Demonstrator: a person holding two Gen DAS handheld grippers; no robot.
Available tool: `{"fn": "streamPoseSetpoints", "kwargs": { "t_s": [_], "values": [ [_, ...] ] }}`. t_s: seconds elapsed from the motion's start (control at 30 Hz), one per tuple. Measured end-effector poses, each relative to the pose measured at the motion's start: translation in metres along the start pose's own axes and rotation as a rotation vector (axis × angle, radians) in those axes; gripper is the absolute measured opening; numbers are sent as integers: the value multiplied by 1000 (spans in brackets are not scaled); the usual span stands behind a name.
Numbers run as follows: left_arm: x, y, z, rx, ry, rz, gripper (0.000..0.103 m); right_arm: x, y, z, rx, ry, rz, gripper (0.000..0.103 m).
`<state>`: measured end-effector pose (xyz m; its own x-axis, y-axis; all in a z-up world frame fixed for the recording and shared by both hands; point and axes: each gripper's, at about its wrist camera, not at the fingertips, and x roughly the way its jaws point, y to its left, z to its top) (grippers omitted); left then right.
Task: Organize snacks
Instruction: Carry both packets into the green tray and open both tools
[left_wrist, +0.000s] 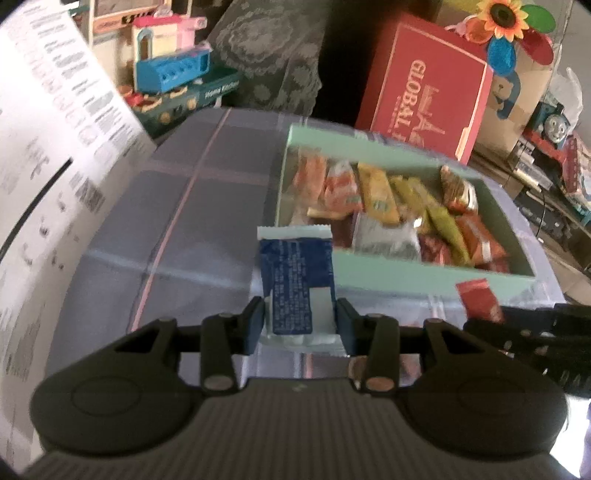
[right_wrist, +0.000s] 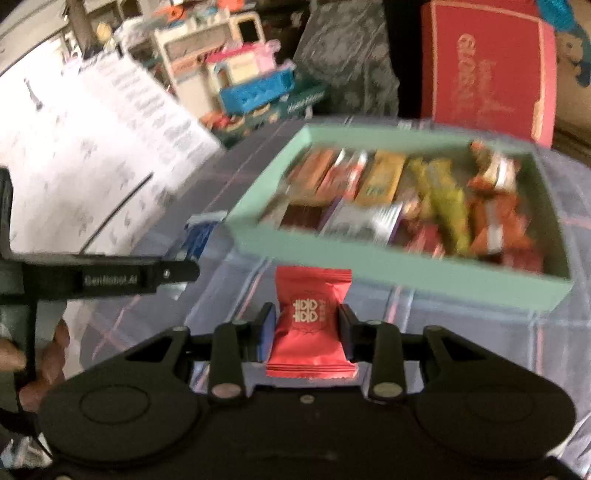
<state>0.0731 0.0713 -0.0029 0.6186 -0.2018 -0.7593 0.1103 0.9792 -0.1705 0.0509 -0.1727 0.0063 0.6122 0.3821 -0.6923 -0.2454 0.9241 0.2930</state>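
Snacks fill most of the green tray (left_wrist: 436, 267), upper right of both wrist views, on the checked cloth (left_wrist: 207, 206). Left gripper (left_wrist: 300, 325) pinches a blue-and-white packet (left_wrist: 295, 273) by its lower end; right gripper (right_wrist: 307, 332) is clamped on a red sachet (right_wrist: 312, 317). Both wrappers look slippery and are held low, so I'd worry one slides free or catches the tray's near wall and lands on the cloth.

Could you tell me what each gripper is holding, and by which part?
Left gripper: blue-and-white packet, near its lower end. Right gripper: red packet, across its middle.
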Motion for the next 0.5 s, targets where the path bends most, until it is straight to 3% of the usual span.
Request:
{"fn": "streamPoseSetpoints", "kwargs": {
  "t_s": [0.23, 0.5],
  "values": [
    [28, -13, 51, 38, -30, 4, 41, 17, -38, 55, 67, -44, -34, 35],
    [80, -24, 91, 73, -9, 8, 41, 76, -56, 105, 117, -40, -38, 35]
  ]
}}
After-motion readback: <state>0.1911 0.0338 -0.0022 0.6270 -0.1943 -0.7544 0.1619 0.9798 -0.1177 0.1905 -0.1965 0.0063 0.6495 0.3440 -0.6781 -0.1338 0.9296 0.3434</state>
